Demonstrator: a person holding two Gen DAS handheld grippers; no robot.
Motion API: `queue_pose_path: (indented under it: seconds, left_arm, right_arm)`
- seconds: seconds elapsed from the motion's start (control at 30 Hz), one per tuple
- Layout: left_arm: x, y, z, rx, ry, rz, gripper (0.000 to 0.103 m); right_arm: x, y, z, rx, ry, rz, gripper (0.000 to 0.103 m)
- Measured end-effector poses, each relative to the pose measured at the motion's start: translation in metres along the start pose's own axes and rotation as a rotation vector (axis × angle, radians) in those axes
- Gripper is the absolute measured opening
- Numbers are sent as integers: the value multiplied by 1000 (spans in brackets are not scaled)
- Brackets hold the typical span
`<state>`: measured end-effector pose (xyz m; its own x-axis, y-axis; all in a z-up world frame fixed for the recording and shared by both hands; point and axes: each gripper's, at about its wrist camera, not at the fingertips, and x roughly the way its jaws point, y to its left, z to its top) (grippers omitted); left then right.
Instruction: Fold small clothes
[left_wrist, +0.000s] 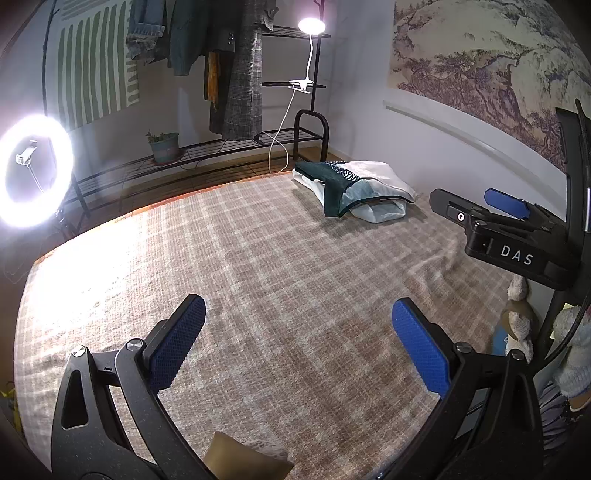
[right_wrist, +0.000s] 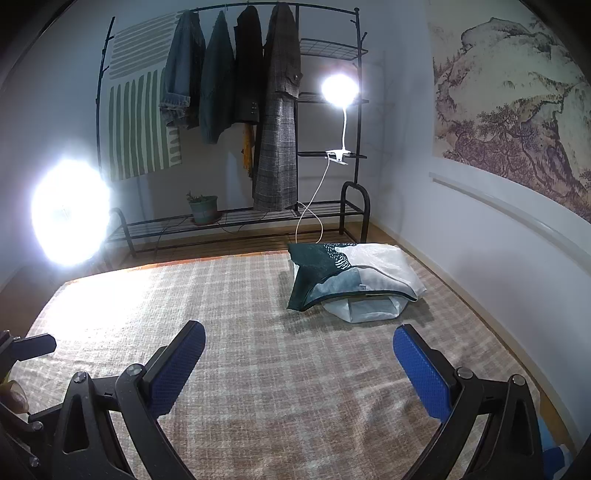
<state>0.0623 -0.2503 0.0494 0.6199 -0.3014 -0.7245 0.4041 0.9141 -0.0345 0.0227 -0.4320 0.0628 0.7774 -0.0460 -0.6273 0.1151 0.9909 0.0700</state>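
A small pile of clothes (left_wrist: 354, 188) (right_wrist: 351, 277) lies at the far right of the plaid bed cover (left_wrist: 258, 277) (right_wrist: 258, 314): a dark green, teal and white patterned piece on top of a white one. My left gripper (left_wrist: 299, 343) hovers open over bare cover, well short of the pile, with nothing between its blue pads. My right gripper (right_wrist: 299, 369) is open too and empty, facing the pile from a distance. In the left wrist view its body (left_wrist: 506, 221) shows at the right. An olive cloth (left_wrist: 243, 458) peeks in at the bottom edge.
A bright ring light (left_wrist: 33, 170) stands left of the bed. Behind the bed a black rack (right_wrist: 236, 221) holds hanging coats, a potted plant (right_wrist: 203, 208) and a clip lamp (right_wrist: 340, 88). A wall runs along the right. Stuffed toys (left_wrist: 521, 321) sit at the right.
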Motion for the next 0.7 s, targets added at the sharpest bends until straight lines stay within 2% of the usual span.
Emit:
queue_pose_path:
  seconds: [0.7]
  left_arm:
    - [-1, 3, -1, 3, -4, 9, 103]
  right_arm:
    - [1, 4, 0, -5, 6, 11, 103]
